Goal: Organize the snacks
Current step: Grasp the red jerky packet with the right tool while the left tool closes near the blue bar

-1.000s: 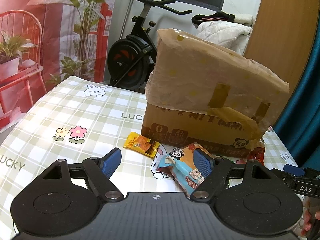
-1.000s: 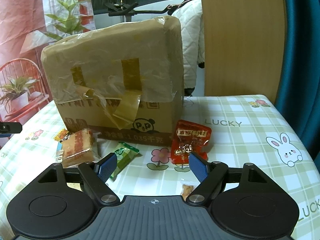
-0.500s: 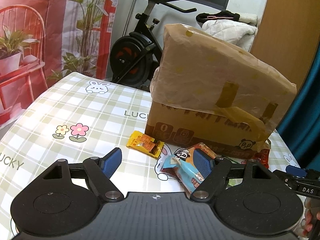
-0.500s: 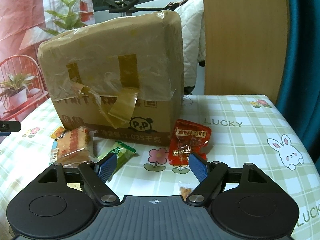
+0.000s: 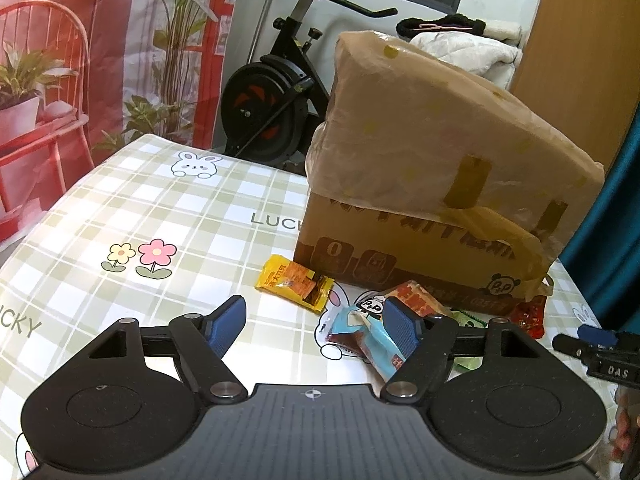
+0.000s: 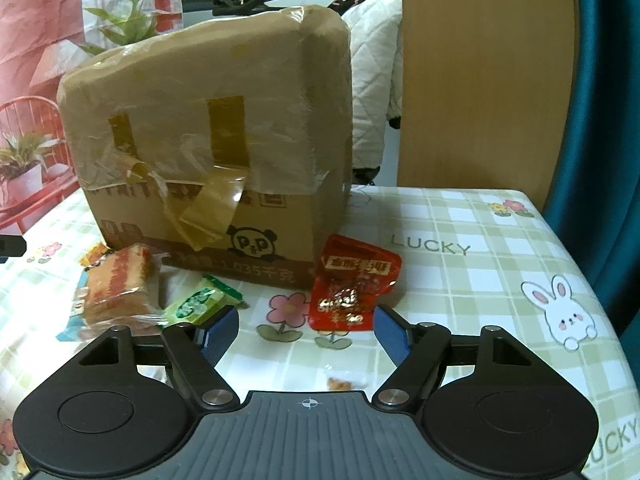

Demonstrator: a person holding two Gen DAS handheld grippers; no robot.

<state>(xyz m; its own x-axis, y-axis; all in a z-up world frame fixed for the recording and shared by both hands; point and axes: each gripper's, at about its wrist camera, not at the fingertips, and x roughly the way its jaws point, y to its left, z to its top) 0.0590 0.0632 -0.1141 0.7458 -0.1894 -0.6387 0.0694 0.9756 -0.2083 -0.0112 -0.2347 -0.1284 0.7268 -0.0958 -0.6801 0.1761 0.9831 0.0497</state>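
A taped cardboard box (image 5: 440, 184) (image 6: 216, 140) stands on the checked tablecloth. Snacks lie in front of it: a yellow-orange packet (image 5: 294, 282), a blue packet (image 5: 360, 330), a wrapped cake (image 6: 116, 284) (image 5: 416, 298), a green packet (image 6: 204, 300) and a red packet (image 6: 352, 284) (image 5: 530, 316). My left gripper (image 5: 314, 326) is open and empty, its right finger beside the blue packet. My right gripper (image 6: 306, 330) is open and empty, just short of the red packet.
A small brown snack piece (image 6: 340, 384) lies under the right gripper. An exercise bike (image 5: 272, 92) stands behind the table's far edge. A wooden panel (image 6: 480, 80) and blue curtain (image 6: 600, 120) are at the right. The right gripper's tip (image 5: 592, 346) shows in the left wrist view.
Both grippers have moved forward slightly toward the box and snacks. Both have stayed open and nothing on the table has moved.
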